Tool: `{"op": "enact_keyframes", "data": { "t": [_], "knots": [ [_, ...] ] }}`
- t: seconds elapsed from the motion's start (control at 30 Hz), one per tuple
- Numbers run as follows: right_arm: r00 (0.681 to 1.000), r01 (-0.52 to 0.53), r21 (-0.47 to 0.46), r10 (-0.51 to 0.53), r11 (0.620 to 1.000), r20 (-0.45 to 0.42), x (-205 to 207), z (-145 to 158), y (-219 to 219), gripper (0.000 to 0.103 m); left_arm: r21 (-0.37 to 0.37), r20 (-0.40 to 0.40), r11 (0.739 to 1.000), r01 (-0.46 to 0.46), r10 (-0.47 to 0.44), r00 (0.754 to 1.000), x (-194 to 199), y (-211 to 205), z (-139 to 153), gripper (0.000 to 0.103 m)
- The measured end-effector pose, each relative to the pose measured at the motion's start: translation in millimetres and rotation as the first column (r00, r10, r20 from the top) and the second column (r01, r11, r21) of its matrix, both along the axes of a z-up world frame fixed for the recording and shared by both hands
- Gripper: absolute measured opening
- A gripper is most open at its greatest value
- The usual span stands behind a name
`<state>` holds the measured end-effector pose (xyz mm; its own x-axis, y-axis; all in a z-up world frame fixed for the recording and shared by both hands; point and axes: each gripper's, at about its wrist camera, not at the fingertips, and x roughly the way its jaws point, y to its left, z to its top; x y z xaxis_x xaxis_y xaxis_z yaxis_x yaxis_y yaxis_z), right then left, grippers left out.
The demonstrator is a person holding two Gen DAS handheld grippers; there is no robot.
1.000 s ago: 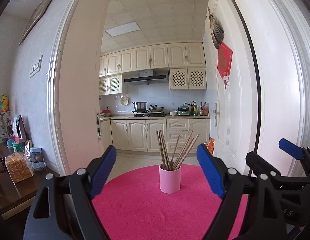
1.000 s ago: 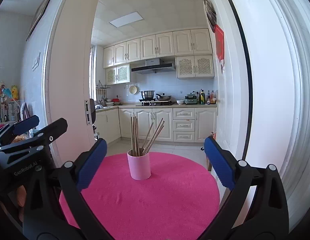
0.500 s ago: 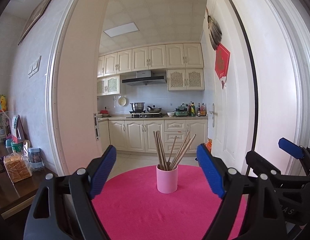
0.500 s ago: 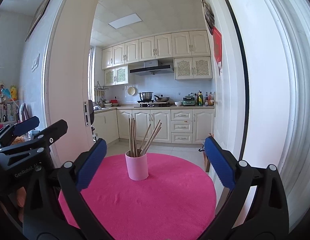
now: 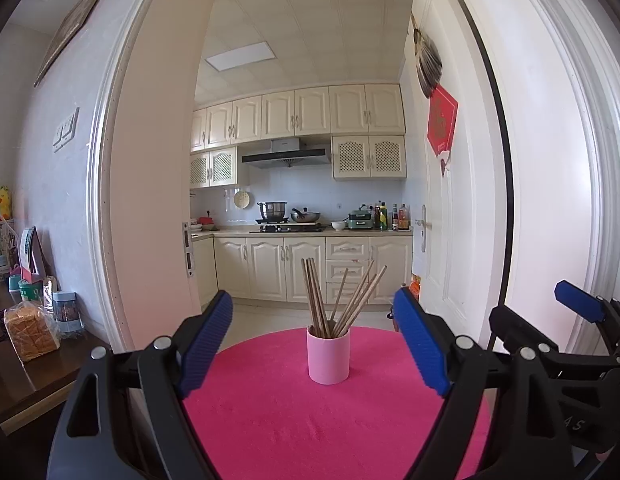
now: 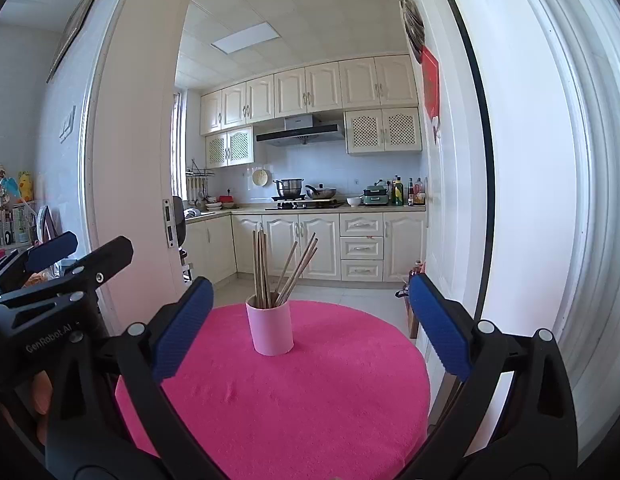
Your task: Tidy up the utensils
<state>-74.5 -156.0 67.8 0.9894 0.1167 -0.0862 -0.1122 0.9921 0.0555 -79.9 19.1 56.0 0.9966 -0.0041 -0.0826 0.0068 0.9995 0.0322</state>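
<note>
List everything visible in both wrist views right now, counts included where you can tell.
cup: 1, pink, upright near the middle of the table
chopsticks: a bundle, brown, standing in the cup; exact count unclear
table: 1, round, pink cover
bread loaf: 1, bagged, on the dark side table at left
jar: 1, blue lid, beside the bread
pot: 1, steel, on the kitchen stove
red decoration: 1, on the white door at right
left gripper: open, empty, facing the cup
right gripper: open, empty, facing the cup
</note>
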Motion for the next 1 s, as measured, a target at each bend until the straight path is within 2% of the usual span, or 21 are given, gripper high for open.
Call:
{"op": "enact_keyframes", "data": {
  "t": [1.0],
  "knots": [
    [1.0,0.022,-0.011,-0.022,1.0,-0.009,-0.6,-3.3,-4.3,0.096,-0.011,-0.01,0.999,0.031,-0.031,0.999,5.4,-4.0,-5.3,0.081]
  ]
}}
